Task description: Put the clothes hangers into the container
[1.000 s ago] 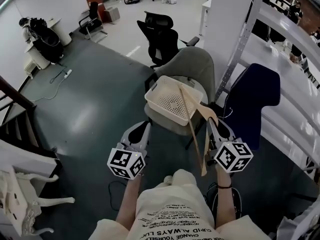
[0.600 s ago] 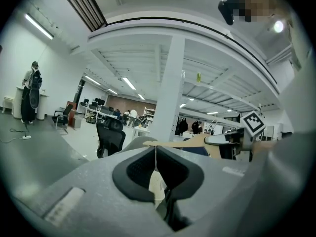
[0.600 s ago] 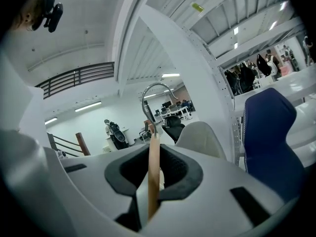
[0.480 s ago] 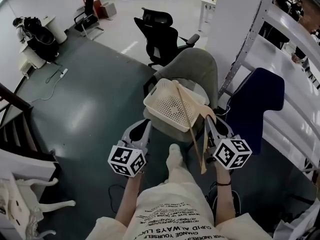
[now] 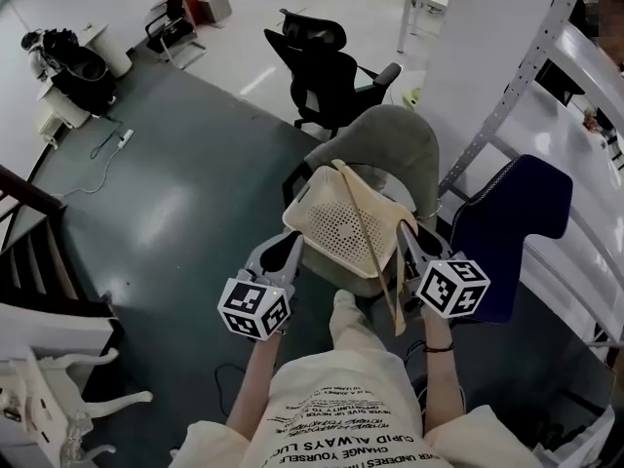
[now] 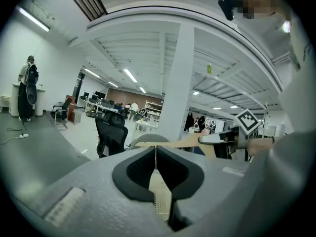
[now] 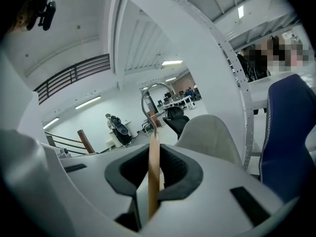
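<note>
A cream perforated basket (image 5: 327, 203) sits on the seat of a grey chair (image 5: 385, 135). A wooden clothes hanger (image 5: 366, 232) with a metal hook (image 7: 147, 98) lies slanted across the basket's right half, its lower arm hanging past the near rim. My right gripper (image 5: 404, 234) is shut on the hanger's neck; its wood (image 7: 154, 174) stands edge-on between the pads. My left gripper (image 5: 291, 250) is shut and holds nothing, its tips close to the basket's near left edge (image 6: 159, 194). Whether they touch it I cannot tell.
A dark blue chair (image 5: 507, 227) stands right of the grey chair, under a white slotted rail (image 5: 517, 81). Behind is a black office chair (image 5: 327, 71). A dark stair rail (image 5: 39, 213) and white furniture (image 5: 58, 398) are at the left. My own legs are below.
The hanger has swung further over the basket, its hook now near the far rim. Both grippers sit nearer the basket, which has grown larger in the view.
</note>
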{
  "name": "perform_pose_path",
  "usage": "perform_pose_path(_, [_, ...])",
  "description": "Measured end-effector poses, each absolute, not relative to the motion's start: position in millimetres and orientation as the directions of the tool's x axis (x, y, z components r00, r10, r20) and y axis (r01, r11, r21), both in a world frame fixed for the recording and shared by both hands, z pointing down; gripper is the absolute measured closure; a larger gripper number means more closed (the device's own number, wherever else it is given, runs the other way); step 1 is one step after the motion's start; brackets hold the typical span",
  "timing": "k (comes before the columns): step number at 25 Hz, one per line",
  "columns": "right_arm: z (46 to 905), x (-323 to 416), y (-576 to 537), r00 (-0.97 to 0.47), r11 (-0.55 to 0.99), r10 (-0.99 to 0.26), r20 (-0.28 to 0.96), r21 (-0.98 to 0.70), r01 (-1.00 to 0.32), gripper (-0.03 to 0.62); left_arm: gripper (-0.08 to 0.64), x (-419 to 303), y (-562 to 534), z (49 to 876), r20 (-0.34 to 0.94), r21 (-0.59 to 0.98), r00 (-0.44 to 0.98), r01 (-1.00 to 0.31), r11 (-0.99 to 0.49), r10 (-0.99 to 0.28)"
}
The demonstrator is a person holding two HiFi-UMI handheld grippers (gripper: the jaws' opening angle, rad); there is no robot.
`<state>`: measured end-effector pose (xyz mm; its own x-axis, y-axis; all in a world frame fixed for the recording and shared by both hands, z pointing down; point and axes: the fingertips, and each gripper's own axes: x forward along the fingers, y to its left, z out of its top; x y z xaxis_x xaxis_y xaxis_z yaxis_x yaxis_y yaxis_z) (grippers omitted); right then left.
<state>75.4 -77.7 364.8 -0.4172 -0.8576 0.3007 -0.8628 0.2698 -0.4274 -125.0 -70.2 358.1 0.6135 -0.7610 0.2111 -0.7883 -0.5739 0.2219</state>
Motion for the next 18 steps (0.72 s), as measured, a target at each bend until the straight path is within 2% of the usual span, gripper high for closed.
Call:
perform_pose_path(9, [409.4,74.7,-151.0,-0.485,0.289,-0.785,0.386,-0.464,-0.837,0.537,0.534,-112.1,-138.1,396.4,0.300,0.263,0.605,-0.795,-0.546,-0.737])
perform_pose_path(18, [468.3,79.2,-181.8,-0.510,0.244,-0.713,0.481,-0.512,-0.824,0.537,0.535,-99.0,-175.1,445.2,0.388,0.324,0.607,-0.794,-0.514,-0.693])
